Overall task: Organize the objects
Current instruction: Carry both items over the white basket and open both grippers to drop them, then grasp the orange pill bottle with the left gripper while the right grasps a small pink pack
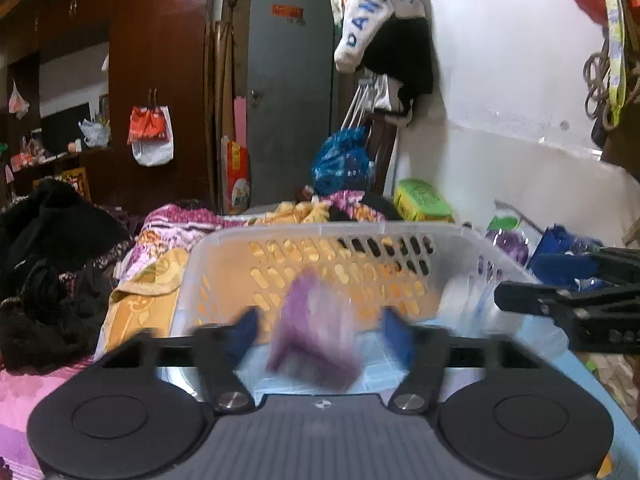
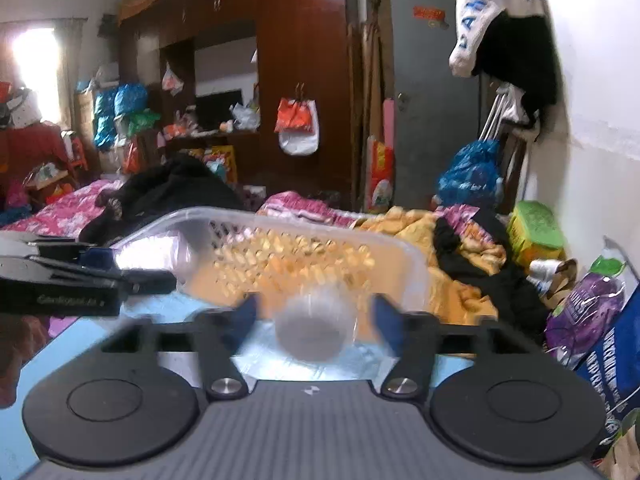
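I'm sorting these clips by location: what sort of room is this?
Most likely a lived-in bedroom: a bed under a pink floral bedspread, a tall dark wooden wardrobe, and clothes hanging on the wall.

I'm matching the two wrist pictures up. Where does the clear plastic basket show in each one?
Left wrist view: the clear plastic basket fills the middle, just beyond the left gripper, with its far rim across the centre.
Right wrist view: the basket sits centre-left, beyond the right gripper.
Shared landmark: the grey door stands behind it in both.
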Demonstrator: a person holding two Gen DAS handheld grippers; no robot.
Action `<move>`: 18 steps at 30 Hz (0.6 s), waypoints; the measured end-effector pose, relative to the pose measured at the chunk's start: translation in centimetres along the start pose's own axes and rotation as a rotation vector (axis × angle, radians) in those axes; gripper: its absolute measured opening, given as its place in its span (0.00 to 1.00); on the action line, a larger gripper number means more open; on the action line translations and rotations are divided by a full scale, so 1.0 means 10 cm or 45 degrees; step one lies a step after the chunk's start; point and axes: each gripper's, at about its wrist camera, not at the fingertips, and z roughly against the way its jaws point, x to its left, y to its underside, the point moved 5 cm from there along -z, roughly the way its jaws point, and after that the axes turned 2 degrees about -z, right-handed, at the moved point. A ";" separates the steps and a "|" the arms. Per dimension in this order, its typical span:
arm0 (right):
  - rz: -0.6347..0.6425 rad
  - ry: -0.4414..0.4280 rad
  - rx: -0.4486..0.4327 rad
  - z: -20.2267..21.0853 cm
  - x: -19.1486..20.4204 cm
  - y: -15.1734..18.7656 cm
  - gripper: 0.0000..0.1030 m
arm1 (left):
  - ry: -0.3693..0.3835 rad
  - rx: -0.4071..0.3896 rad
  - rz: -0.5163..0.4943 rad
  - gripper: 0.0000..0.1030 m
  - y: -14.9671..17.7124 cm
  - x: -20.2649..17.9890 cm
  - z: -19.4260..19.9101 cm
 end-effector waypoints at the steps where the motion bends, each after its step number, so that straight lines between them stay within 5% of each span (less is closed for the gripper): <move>1: 0.009 0.006 -0.023 0.04 -0.01 -0.02 0.95 | 0.013 -0.020 0.006 0.88 0.00 0.00 0.04; 7: 0.001 -0.030 -0.141 0.56 -0.16 0.24 1.00 | 0.095 -0.149 -0.005 0.88 0.20 -0.08 0.50; 15: -0.184 -0.091 -0.230 1.28 -0.51 1.30 1.00 | 0.299 -0.316 -0.058 0.88 1.14 -0.36 1.35; 18: -0.222 -0.122 -0.285 1.39 -0.56 1.45 1.00 | 0.332 -0.353 -0.068 0.88 1.38 -0.47 1.46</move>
